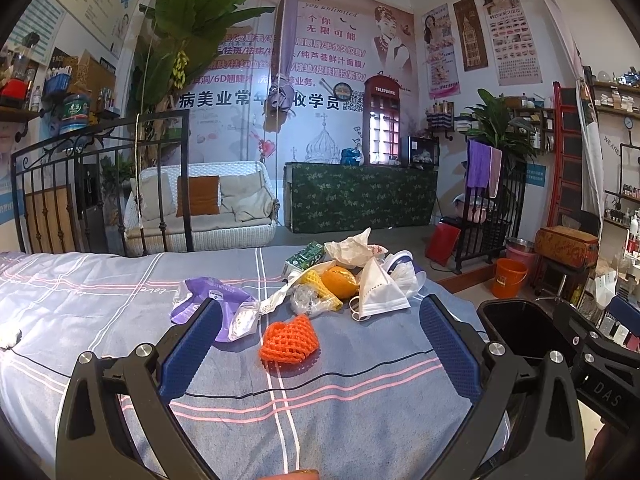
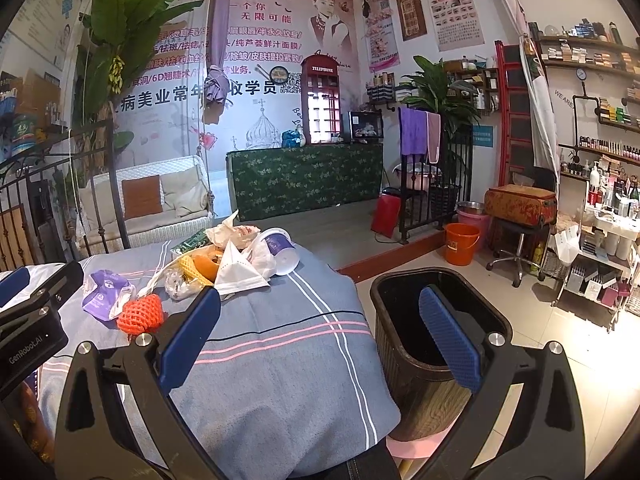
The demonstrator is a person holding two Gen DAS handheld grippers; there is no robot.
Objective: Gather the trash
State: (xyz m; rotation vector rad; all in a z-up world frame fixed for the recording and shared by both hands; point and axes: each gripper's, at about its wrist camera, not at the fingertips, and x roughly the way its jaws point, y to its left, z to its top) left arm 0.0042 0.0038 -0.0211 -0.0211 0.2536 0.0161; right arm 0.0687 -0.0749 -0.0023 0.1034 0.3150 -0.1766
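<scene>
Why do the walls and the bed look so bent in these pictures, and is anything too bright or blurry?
Both views come through fisheye lenses, so straight lines bow and the corners go black. In the right wrist view the floor tiles glare under bright light. In the left wrist view the orange foam net is sharp; distant posters are soft.

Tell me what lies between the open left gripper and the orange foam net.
Only bare striped bedsheet separates the left gripper from the orange foam net, seen in the left wrist view.

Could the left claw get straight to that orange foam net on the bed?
Probably yes. The left claw is open, and the orange foam net lies right ahead of it on the bedspread, apart from the other rubbish, nothing between.
</scene>
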